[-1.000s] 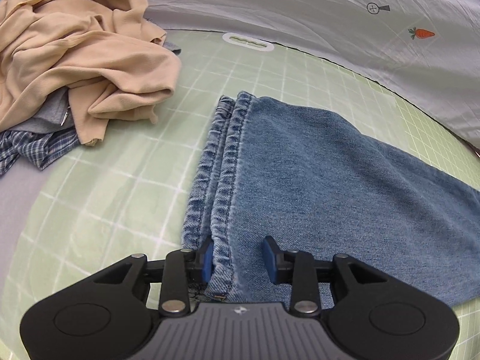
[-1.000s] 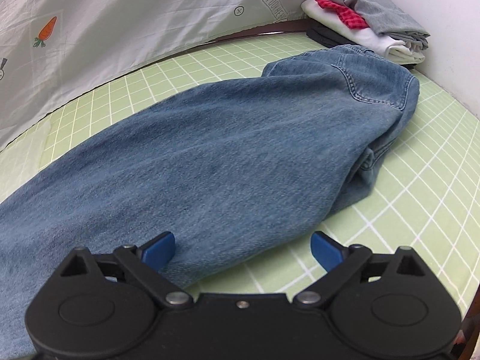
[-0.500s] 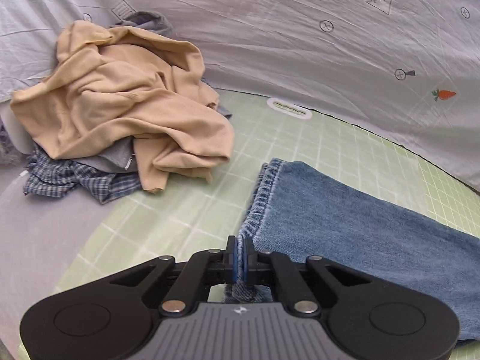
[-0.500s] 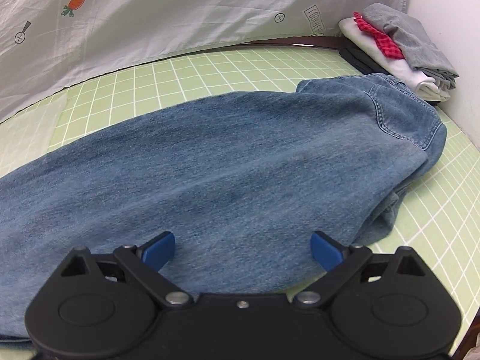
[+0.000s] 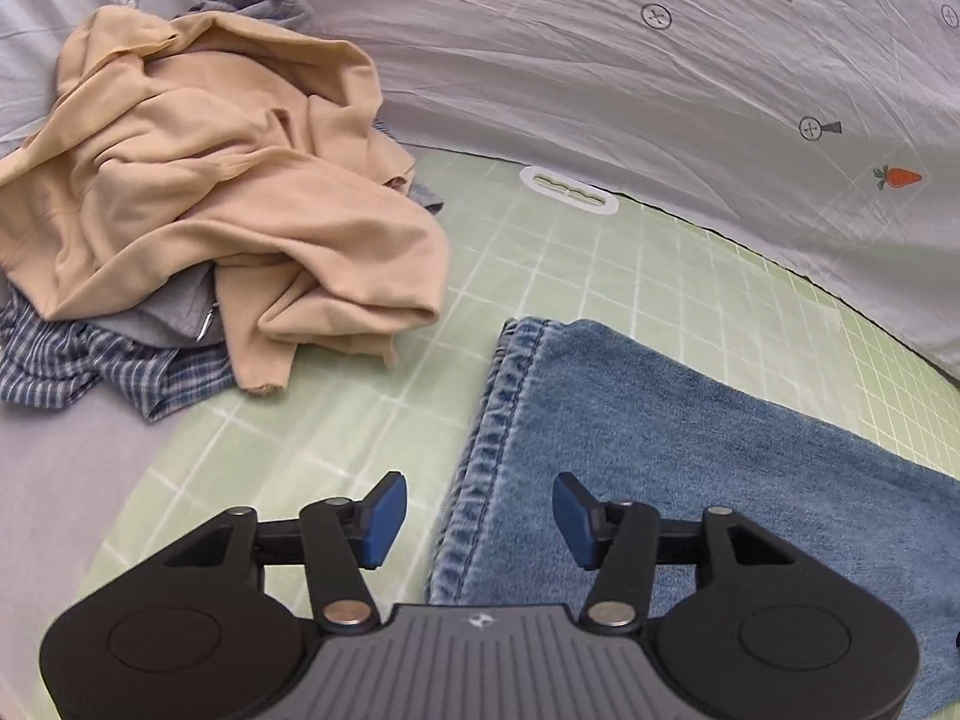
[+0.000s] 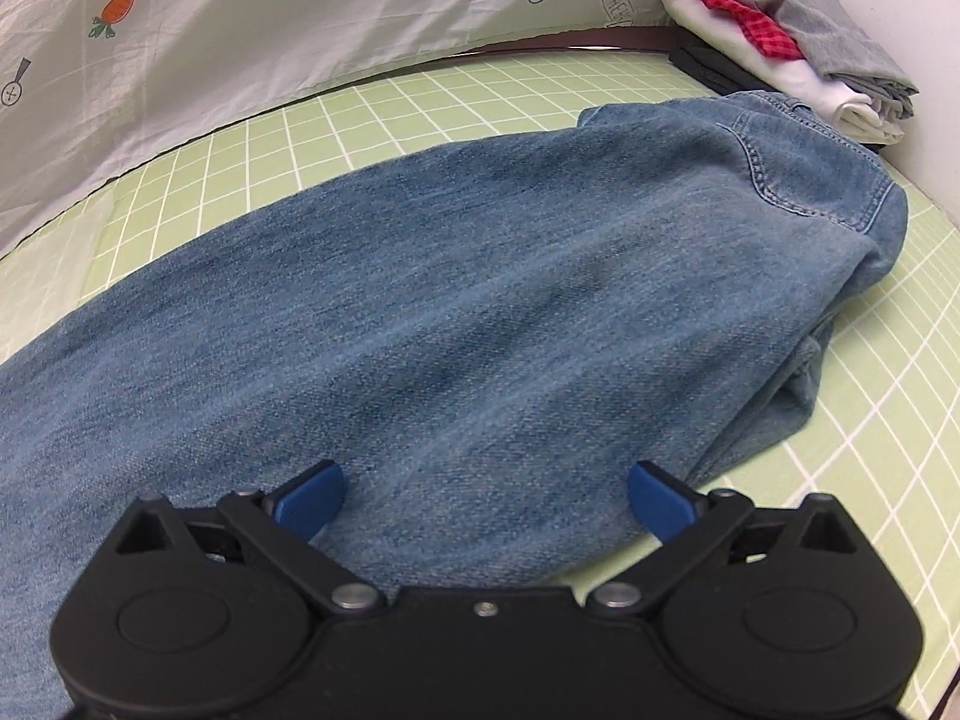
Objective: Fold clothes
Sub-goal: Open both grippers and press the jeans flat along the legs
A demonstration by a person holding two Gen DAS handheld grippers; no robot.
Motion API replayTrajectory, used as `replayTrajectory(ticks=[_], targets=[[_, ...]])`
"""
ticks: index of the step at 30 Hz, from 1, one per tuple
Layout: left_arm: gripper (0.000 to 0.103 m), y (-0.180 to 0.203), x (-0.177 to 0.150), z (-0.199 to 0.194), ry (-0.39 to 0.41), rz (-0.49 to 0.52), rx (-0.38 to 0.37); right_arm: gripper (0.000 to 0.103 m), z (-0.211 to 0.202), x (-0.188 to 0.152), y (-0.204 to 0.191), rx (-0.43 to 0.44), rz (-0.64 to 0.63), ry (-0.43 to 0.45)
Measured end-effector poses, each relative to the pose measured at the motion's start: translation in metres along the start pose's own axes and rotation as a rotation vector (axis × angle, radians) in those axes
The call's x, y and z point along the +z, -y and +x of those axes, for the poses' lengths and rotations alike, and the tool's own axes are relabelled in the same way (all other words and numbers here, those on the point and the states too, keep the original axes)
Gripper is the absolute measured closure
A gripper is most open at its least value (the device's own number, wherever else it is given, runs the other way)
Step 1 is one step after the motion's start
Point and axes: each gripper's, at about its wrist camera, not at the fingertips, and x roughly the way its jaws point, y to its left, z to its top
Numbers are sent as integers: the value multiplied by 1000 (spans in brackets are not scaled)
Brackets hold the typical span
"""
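Note:
Blue jeans [image 5: 690,438] lie flat on the green grid mat [image 5: 336,420], legs stacked, hem end toward the left wrist view. My left gripper [image 5: 477,513] is open, its jaws straddling the hem edge near the corner, holding nothing. In the right wrist view the jeans [image 6: 480,300] stretch from lower left to the waist at upper right. My right gripper [image 6: 486,495] is open wide just above the near edge of the denim, empty.
A heap of unfolded clothes, a beige hoodie [image 5: 198,192] over a plaid shirt [image 5: 90,366], lies left of the hem. A folded stack [image 6: 792,42] sits by the white wall beyond the waist. A printed grey sheet [image 5: 600,60] rises behind the mat.
My left gripper closed on the jeans hem half a second ago and has now opened, letting it go. The right gripper stayed open and shifted slightly over the jeans.

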Motion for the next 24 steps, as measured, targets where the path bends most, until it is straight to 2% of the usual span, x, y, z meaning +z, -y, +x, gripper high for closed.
replayTrajectory(ticks=[5, 8, 9, 14, 20, 23, 24], targets=[[40, 16, 20, 38, -30, 36, -1, 0, -2, -3, -1, 5, -9, 2], [43, 25, 25, 52, -26, 50, 47, 0, -3, -4, -1, 7, -10, -1], [49, 27, 26, 55, -25, 54, 63, 0, -3, -4, -2, 6, -10, -2], [50, 25, 30, 61, -9, 40, 101, 0, -4, 0, -2, 1, -40, -8], [42, 21, 39, 65, -32, 7, 145, 0, -17, 6, 20, -6, -50, 47], [42, 25, 39, 56, -48, 11, 116, 0, -24, 10, 42, -38, -47, 73], [36, 28, 36, 49, -42, 13, 95, 0, -26, 10, 49, -48, -47, 80]])
